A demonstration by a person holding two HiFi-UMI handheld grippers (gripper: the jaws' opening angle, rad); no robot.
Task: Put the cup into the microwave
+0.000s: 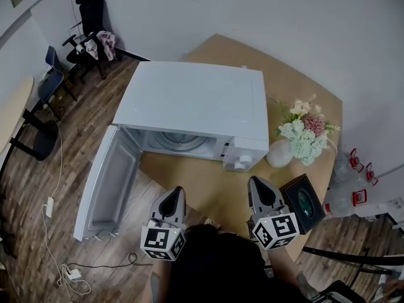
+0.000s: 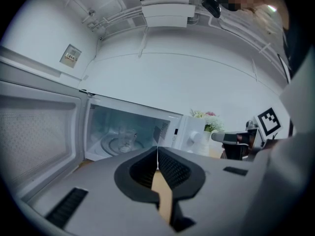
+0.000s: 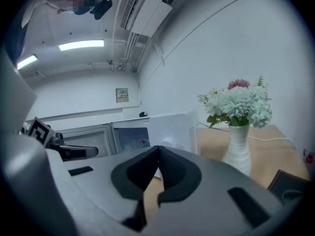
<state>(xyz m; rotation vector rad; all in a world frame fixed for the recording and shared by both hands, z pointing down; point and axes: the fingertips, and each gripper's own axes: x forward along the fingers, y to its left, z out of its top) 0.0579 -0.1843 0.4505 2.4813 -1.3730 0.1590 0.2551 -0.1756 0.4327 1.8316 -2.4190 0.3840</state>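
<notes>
A clear glass cup (image 2: 127, 137) stands on the turntable inside the white microwave (image 1: 196, 100), whose door (image 1: 107, 182) hangs wide open to the left. In the head view the cup is hidden under the microwave's top. My left gripper (image 1: 178, 192) is shut and empty, in front of the open cavity and well short of it. My right gripper (image 1: 255, 180) is also shut with nothing in it, in front of the microwave's control panel (image 1: 241, 160). Each gripper view shows its own jaws closed to a thin line, the left gripper (image 2: 157, 152) and the right gripper (image 3: 158, 149).
A white vase of pale flowers (image 1: 303, 134) stands on the wooden table (image 1: 214, 194) right of the microwave. A black box (image 1: 304, 202) lies beside my right gripper. Office chairs (image 1: 88, 33) stand far left, and cables lie on the floor (image 1: 60, 232).
</notes>
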